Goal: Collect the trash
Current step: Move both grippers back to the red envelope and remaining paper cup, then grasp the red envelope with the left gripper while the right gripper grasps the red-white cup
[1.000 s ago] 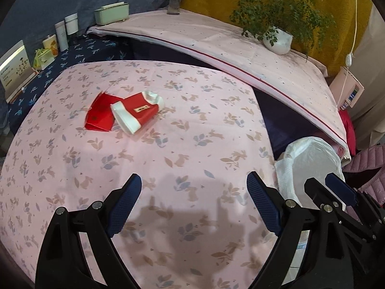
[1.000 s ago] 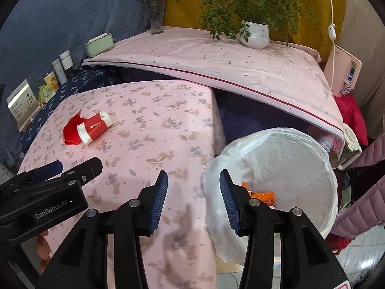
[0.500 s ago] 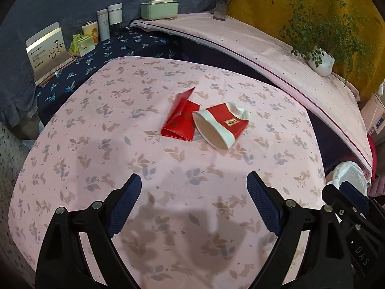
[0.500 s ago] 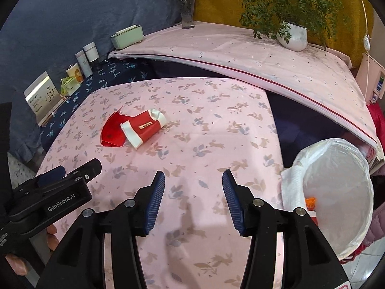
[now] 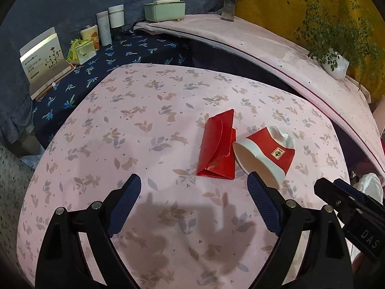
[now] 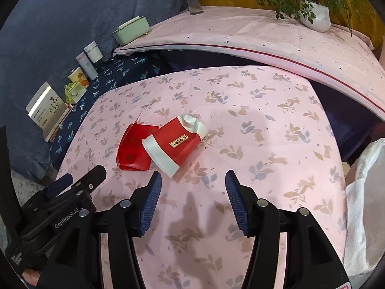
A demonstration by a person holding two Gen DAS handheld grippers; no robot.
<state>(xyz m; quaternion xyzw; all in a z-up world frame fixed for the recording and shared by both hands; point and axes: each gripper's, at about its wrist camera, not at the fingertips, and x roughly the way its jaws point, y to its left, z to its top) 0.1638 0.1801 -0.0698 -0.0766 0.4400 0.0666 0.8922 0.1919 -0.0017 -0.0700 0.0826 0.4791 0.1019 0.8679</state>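
A crushed red-and-white paper cup (image 5: pixel 267 154) lies on its side on the pink floral tablecloth (image 5: pixel 149 130), touching a folded red paper sleeve (image 5: pixel 217 148). My left gripper (image 5: pixel 193 190) is open and empty, just short of both, its right finger close to the cup's mouth. In the right wrist view the cup (image 6: pixel 175 142) and sleeve (image 6: pixel 133 147) lie just beyond my right gripper (image 6: pixel 192 183), which is open and empty. The left gripper also shows at the lower left of the right wrist view (image 6: pixel 79 183).
A white-lined trash bin (image 6: pixel 365 192) stands off the table's right edge. Behind the table is a dark blue surface with a card box (image 5: pixel 43 60), tins and bottles (image 5: pixel 105 30). A raised pink shelf holds a green box (image 5: pixel 166 9), vase and potted plant (image 5: pixel 336 62).
Both grippers have swung left from the trash bin toward the cup and sleeve and moved closer to them. Both stay open; the bin has slid to the right edge of view.
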